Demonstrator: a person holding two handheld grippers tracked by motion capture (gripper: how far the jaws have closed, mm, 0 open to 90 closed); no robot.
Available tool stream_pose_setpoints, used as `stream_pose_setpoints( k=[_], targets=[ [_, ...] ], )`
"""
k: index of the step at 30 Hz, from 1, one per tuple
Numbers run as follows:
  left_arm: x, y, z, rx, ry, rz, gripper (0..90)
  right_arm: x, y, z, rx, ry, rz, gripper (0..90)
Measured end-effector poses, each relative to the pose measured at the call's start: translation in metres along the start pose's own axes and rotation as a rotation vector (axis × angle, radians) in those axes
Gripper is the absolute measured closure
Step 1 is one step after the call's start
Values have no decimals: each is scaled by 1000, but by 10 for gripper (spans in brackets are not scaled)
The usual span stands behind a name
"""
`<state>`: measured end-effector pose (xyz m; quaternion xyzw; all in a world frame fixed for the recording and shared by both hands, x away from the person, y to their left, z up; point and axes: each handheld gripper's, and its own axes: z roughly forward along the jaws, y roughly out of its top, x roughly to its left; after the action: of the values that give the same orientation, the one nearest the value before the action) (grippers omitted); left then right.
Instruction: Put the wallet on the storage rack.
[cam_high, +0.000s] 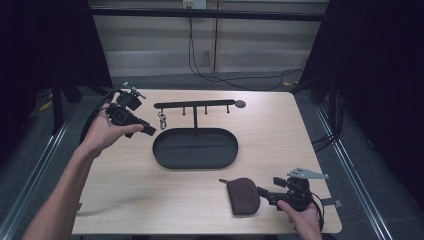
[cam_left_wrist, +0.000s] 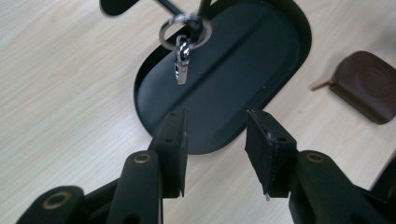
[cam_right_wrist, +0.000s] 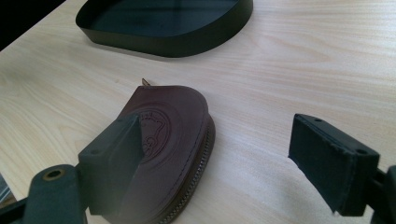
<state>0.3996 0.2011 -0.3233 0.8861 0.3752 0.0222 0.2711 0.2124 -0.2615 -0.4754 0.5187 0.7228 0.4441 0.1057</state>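
A black rack (cam_high: 195, 105) with several small hooks stands behind a black oval tray (cam_high: 160, 150). A silver key ring with a clasp (cam_high: 162, 120) hangs from the rack's left hook, seen close up as the key ring (cam_left_wrist: 182, 56) above the tray (cam_left_wrist: 233, 79). My left gripper (cam_high: 147, 130) is held in the air left of the ring; its jaws (cam_left_wrist: 215, 116) stand open and hold nothing. A brown leather zip pouch (cam_high: 244, 196) lies flat near the front edge. My right gripper (cam_high: 262, 192) rests beside it, open (cam_right_wrist: 215, 126), with one jaw over the pouch (cam_right_wrist: 173, 126) and not pressing it.
The tray wall (cam_right_wrist: 187, 42) rises just beyond the pouch. The pouch (cam_left_wrist: 369, 86) also lies to the right of the tray in the left gripper view. Cables run across the floor behind the table. Bare wood lies to the tray's left and right.
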Motion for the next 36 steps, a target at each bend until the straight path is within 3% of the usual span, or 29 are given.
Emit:
stream_pose_setpoints(
  k=[2, 3, 4, 8, 13, 15, 17, 22, 24, 26, 30, 34, 36],
  targets=[
    [-3, -10, 5, -12, 24, -13, 576, 0, 0, -1, -1, 4, 4, 174],
    [-2, -13, 5, -7, 29, 3, 569, 0, 0, -1, 3, 15, 23, 174],
    [-2, -19, 7, -19, 34, -19, 551, -1, 0, 0, 7, 18, 24, 174],
    [-6, -33, 10, -54, 37, -5, 467, -2, 1, 0, 18, 30, 35, 174],
    [-16, -52, 10, -145, -8, -13, 377, -1, 1, -1, 23, 34, 42, 177],
    [-20, -60, 11, -160, -10, -22, 312, -2, 1, -1, 26, 30, 43, 179],
    [-21, -68, 13, -176, -27, -34, 310, -1, 1, -2, 24, 13, 41, 179],
    [-22, -93, 33, -193, -62, -58, 215, -1, 2, 1, 24, 17, 46, 179],
    [-23, -103, 40, -199, -72, -62, 195, -1, 3, 0, 51, 26, 50, 195],
    [-25, -111, 45, -180, -63, -19, 177, 0, 3, 0, 66, 49, 39, 202],
    [-33, -126, 50, -165, -28, -23, 165, 2, 5, 1, 86, 52, 28, 206],
    [-43, -145, 52, -217, -13, -31, 164, 4, 6, 0, 87, 76, 16, 178],
    [-49, -152, 51, -235, 30, -19, 164, 3, 6, -1, 91, 76, 21, 178]
  ],
)
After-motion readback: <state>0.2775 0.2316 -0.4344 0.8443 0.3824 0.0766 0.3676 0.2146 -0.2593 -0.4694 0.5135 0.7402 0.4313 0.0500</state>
